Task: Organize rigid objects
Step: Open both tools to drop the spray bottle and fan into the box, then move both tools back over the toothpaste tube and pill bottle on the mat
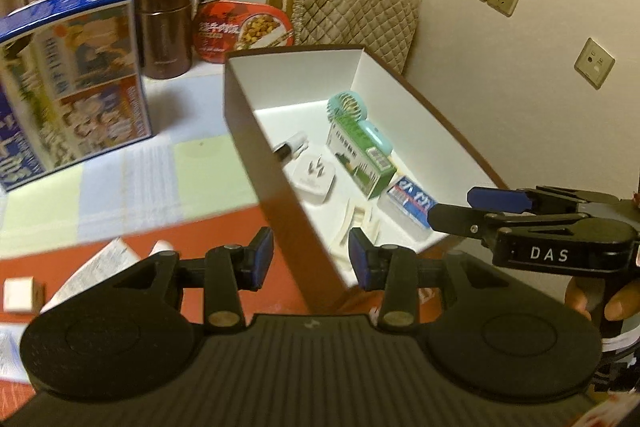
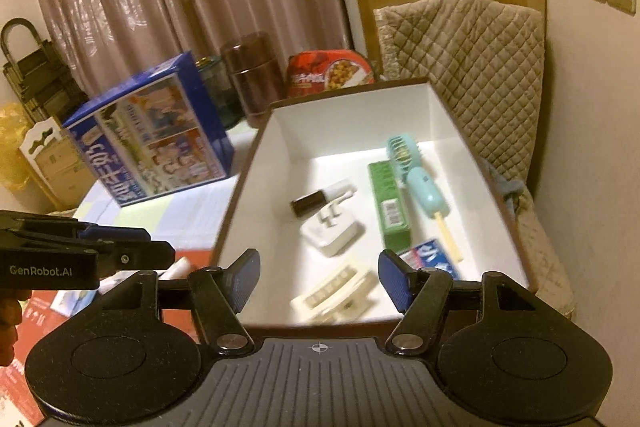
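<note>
From the left wrist, the white-lined box (image 1: 280,95) serves as the landmark: a brown-walled carton standing on the table, open at the top so loose items can be dropped in. Inside it lie a white plug adapter (image 1: 311,183), a green carton (image 1: 358,157) leaning against a mint handheld fan (image 1: 352,107), a small dark bottle (image 1: 290,147), a blue-and-white packet (image 1: 410,201) and a cream hair clip (image 1: 358,223) near the box's near corner. The left gripper (image 1: 310,259) hangs astride the box's near wall, one pad outside and one inside, jaws partly apart and gripping nothing; the wall passes between them untouched, so far as the blur allows. The right gripper (image 1: 472,205) reaches in from the right over the box's near end, also empty. Left of the box, outside it, stand a blue picture box (image 1: 68,75), a brown canister (image 1: 164,23) and a red meal tray (image 1: 240,29); these look unsorted, as does a small white cube (image 1: 18,293).

From the right wrist, the same box (image 2: 256,195) fills the middle. The right gripper (image 2: 318,281) hovers above its near edge with jaws moderately wide, nothing between the pads; the hair clip (image 2: 334,293) lies below the gap. The left gripper (image 2: 128,251) sits left of the box, holding nothing. Both seem positioned between items, likely heading for whatever remains outside.
</note>
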### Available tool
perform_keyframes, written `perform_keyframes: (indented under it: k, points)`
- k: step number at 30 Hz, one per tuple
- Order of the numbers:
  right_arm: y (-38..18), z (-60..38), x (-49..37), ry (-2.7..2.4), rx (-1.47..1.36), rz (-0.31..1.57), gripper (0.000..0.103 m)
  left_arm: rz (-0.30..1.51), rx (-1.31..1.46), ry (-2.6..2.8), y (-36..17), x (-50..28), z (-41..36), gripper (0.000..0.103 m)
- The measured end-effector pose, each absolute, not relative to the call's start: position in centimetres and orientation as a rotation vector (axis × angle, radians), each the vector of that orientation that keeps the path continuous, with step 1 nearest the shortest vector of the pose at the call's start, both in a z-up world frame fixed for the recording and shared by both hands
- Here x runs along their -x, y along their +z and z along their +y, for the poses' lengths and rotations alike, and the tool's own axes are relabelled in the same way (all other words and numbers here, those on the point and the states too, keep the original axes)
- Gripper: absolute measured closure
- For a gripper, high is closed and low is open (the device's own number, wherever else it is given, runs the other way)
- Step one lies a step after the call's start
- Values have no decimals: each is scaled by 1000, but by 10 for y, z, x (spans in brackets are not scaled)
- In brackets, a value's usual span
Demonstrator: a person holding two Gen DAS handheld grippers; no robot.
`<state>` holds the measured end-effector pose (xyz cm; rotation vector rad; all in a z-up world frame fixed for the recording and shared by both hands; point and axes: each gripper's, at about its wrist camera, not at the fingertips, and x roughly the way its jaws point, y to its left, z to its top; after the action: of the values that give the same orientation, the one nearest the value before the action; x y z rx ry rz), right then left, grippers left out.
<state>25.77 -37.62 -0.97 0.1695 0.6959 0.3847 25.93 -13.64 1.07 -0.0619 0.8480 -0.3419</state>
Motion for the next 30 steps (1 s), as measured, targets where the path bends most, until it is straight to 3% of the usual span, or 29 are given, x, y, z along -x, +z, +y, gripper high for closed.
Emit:
perform_keyframes:
  k: [16,30]
  points:
    - [-23,-305,-207,510,-132,761,40,902,93,-201,-8,-184,-62,67]
    - [-48,-223,-211,625,-56,828,40,906,101,-50,-24,-173,7,67]
